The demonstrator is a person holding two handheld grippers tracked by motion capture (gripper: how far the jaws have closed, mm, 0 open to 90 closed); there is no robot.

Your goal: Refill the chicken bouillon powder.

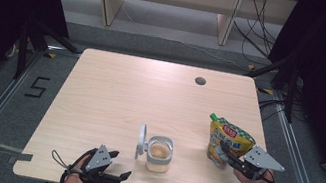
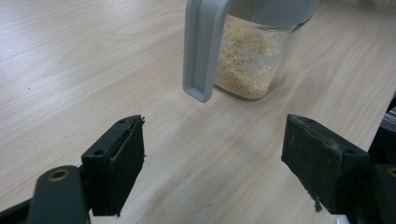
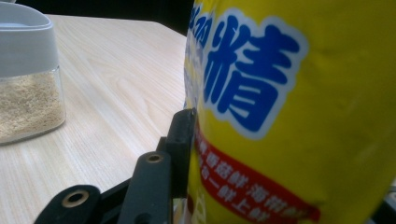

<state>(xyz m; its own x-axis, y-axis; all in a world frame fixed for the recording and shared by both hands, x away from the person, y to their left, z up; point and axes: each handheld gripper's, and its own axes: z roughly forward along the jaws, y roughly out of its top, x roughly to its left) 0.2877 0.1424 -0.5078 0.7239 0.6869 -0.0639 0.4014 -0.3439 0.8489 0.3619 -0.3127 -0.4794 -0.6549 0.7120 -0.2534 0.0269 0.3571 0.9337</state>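
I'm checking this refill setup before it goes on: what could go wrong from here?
1. The right gripper grips the soft yellow printed pouch low down; its top could flop or slip, though whether it is open I cannot tell.
2. The clear glass jar of beige granules stands with nothing holding it, its grey flip lid up; the open left gripper stays apart, so a knock might tip it.

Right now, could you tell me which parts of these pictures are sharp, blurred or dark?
High view: the table is evenly lit, the surroundings dark. Left gripper view: the jar and its flipped-open lid are sharp, with soft shadows under them. Right gripper view: the yellow pouch is close and blurred; the jar at the left edge is soft too.
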